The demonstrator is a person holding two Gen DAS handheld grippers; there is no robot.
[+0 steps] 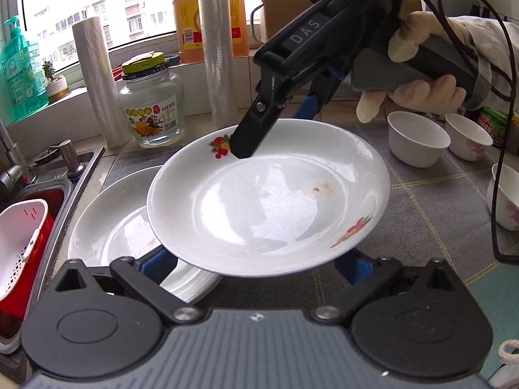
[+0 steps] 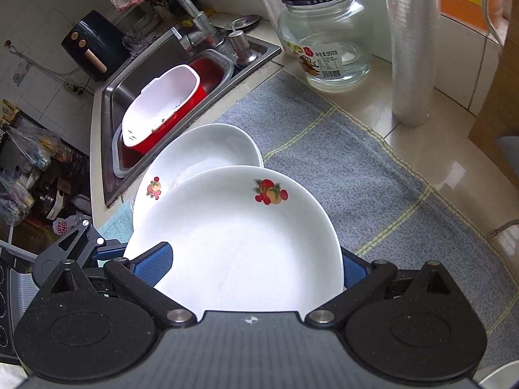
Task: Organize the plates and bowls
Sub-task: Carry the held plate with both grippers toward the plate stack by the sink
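The right hand-held gripper [image 1: 249,149] is clamped on the far rim of a white fruit-printed plate [image 1: 269,201], one black finger pressing on top of the rim beside the fruit print and a blue pad showing under it. A gloved right hand [image 1: 418,87] grips its handle. The plate is held tilted above the tabletop [image 1: 438,201], overlapping a second white plate [image 1: 110,227] that lies to its left on a grey checked mat [image 2: 340,149]. The left hand-held gripper [image 1: 259,259] sits at the near edge with its blue pads spread apart on either side under the lifted plate's near rim, not clamping it. Three small white bowls [image 1: 416,137] stand well apart at the far right. A glass jar [image 1: 152,110] and rolls of wrap [image 1: 97,84] stand behind, and a sink [image 2: 129,90] with a red-and-white colander [image 2: 162,107] lies at the left.
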